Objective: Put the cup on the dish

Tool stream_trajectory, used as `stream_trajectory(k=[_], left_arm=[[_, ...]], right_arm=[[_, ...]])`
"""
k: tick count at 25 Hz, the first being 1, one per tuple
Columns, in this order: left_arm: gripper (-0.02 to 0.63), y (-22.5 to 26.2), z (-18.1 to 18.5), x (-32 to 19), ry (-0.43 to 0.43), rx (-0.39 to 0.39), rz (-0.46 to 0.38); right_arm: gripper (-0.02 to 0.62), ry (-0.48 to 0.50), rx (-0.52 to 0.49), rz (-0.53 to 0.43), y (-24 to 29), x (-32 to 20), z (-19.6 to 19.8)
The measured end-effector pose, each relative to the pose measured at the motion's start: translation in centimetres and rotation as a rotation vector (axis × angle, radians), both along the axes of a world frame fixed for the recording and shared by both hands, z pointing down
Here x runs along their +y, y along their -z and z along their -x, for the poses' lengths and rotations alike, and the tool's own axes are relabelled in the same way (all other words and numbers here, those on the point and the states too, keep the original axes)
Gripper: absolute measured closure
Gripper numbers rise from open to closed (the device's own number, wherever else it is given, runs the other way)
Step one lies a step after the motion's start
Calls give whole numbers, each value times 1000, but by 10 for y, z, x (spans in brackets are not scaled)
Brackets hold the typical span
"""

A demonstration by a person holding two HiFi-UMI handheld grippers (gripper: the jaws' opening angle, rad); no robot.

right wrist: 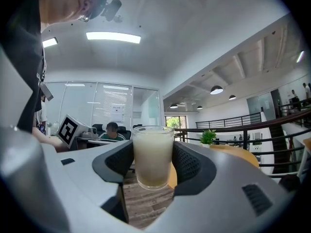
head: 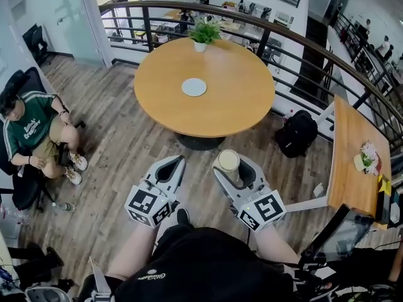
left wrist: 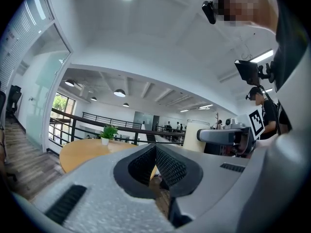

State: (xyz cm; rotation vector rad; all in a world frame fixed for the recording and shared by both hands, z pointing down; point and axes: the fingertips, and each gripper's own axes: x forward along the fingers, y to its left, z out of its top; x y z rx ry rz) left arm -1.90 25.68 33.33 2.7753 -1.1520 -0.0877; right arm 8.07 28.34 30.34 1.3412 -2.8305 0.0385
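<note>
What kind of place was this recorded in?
Likely an open-plan office, on an upper level: a round wooden table beside a curved railing, and a seated person in a black office chair.

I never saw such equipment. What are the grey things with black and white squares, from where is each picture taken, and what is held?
There is no robot: a person holds a two-jaw gripper in each hand, and the marker cubes are part of them. The head view comes from a camera on the person's head, looking down. Each gripper view comes from a camera riding on that gripper. The left gripper has its jaws together, empty. The right gripper grips a cup of milky liquid. Ahead stands a round wooden table; a white dish and a small potted plant are on it.
</note>
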Motion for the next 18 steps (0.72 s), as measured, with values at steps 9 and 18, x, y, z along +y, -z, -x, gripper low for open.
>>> stream_trajectory(k=[9,18], left_arm=[[612,-2,52,-76,-23,9,6],[612,-13,78,-127,-45,1,25]], right_arm=[[350,-32,14,0,4,-73,48],[350,-58,10,16,-5,-122,71]])
